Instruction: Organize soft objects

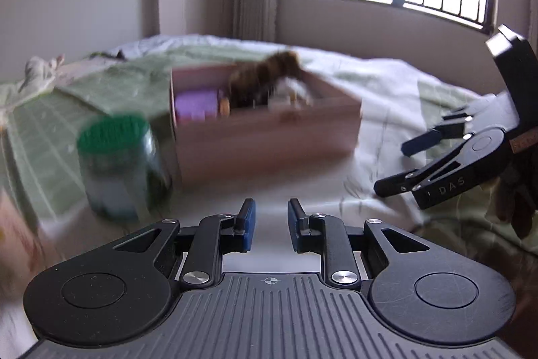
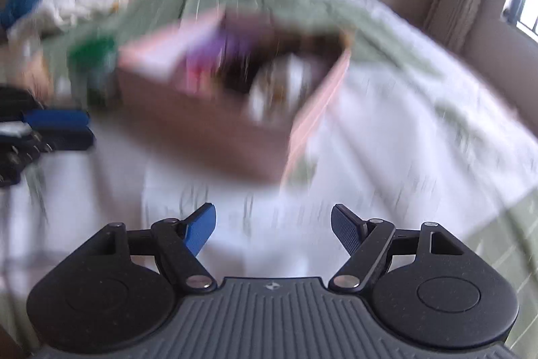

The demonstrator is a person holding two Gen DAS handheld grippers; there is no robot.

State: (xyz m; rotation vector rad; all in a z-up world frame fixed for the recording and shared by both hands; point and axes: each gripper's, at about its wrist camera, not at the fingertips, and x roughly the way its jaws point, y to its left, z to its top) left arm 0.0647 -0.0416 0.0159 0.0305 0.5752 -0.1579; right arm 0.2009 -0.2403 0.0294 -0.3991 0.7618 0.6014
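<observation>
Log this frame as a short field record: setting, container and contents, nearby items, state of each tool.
setting: bed with green and white bedding
container: open pink box
contents: brown furry item, purple item, white item; details blurred
beside box: green-lidded jar, on the left in the left wrist view
left tool: narrow gap between the fingers, empty
right tool: open, empty
image quality: right wrist view motion-blurred

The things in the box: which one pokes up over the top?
The brown furry thing. It rises past the pink box rim; the purple one stays below it.
</observation>
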